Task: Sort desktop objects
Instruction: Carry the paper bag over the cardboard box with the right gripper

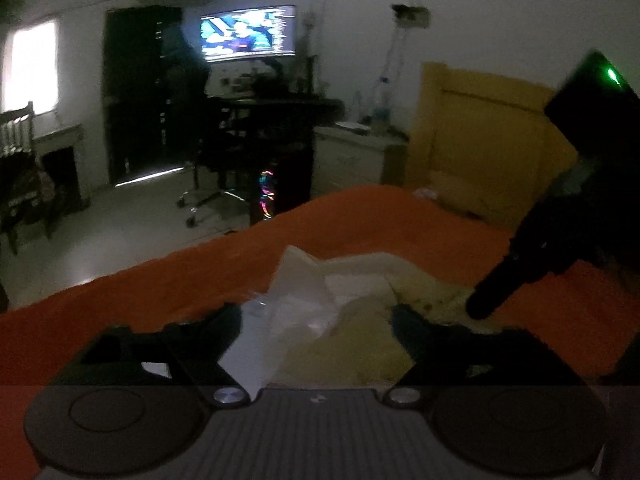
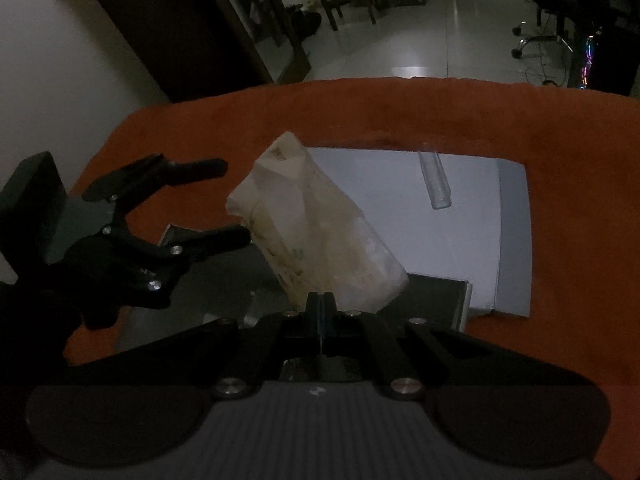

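A pale, soft tissue pack (image 2: pixel 320 236) in clear wrap is held up over the orange cloth (image 2: pixel 560 160). My right gripper (image 2: pixel 320 298) is shut on its near end. My left gripper (image 2: pixel 230 202) is open, just left of the pack, fingers either side of empty air. In the left wrist view the pack (image 1: pixel 344 320) lies between the open left fingers (image 1: pixel 224 316), and the right gripper's black finger (image 1: pixel 496 292) reaches in from the right. A clear tube (image 2: pixel 435 180) lies on a white sheet (image 2: pixel 472 240).
A dark flat book or tablet (image 2: pixel 224 292) lies under the pack on the orange cloth. A yellow cushion (image 1: pixel 480 140) stands behind the cloth. A desk with a lit monitor (image 1: pixel 248 32) and an office chair (image 1: pixel 212 184) are far off.
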{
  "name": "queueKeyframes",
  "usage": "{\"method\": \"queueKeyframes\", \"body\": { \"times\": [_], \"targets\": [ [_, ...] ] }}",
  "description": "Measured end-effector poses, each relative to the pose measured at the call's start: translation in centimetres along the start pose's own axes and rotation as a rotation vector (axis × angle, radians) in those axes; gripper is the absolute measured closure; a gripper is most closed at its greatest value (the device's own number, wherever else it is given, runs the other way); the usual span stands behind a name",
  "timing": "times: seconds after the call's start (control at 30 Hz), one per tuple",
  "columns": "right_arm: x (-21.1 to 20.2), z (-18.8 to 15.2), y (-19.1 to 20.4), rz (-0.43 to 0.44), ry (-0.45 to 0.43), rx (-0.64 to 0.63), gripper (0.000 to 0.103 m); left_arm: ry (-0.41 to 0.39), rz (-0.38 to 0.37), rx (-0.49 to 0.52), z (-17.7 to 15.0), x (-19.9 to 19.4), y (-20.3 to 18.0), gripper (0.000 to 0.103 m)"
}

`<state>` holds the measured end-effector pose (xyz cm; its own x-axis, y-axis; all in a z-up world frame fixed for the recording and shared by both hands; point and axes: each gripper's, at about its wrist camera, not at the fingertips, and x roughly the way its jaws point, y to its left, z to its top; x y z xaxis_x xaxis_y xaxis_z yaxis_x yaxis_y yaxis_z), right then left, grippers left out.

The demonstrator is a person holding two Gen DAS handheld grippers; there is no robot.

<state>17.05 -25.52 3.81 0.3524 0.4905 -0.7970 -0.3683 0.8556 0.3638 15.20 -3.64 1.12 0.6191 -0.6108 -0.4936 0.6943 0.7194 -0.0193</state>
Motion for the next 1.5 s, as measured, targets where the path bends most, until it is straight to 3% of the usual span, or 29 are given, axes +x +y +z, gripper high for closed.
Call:
{"method": "queueKeyframes", "body": {
  "times": [0.07, 0.2, 0.37, 0.63, 0.77, 1.0, 1.17, 1.4, 1.5],
  "targets": [
    [0.1, -0.1, -0.1, -0.003, 0.004, 0.000, 0.102, 0.013, 0.003, 0.045, -0.3, 0.6, -0.7, 0.079],
    [0.1, -0.4, -0.1, -0.005, 0.010, 0.001, 0.102, 0.016, 0.002, 0.078, -0.5, 1.1, -1.5, 0.093],
    [-0.6, -0.6, -0.3, -0.010, 0.002, 0.005, 0.102, 0.014, 0.021, 0.033, -0.6, 0.4, -2.0, 0.094],
    [-1.6, -1.6, 0.3, 0.001, 0.007, -0.005, 0.102, 0.085, 0.084, -0.061, -1.5, -2.9, -4.3, 0.095],
    [-1.0, -3.0, 1.3, 0.017, 0.032, -0.017, 0.102, 0.145, 0.145, -0.157, -2.7, -4.6, -5.3, 0.095],
    [1.6, -6.4, 3.1, -0.011, 0.093, -0.027, 0.102, 0.283, 0.226, -0.240, -5.3, -6.0, -6.9, 0.095],
    [3.7, -8.5, 3.7, -0.084, 0.109, -0.053, 0.101, 0.389, 0.253, -0.221, -7.2, -5.3, -8.5, 0.095],
    [4.7, -9.4, 2.9, -0.117, 0.022, -0.007, 0.101, 0.465, 0.213, -0.302, -9.6, -4.0, -9.6, 0.095],
    [4.4, -9.4, 2.3, -0.101, -0.017, 0.018, 0.101, 0.452, 0.223, -0.262, -9.9, -3.8, -10.1, 0.095]
  ]
}}
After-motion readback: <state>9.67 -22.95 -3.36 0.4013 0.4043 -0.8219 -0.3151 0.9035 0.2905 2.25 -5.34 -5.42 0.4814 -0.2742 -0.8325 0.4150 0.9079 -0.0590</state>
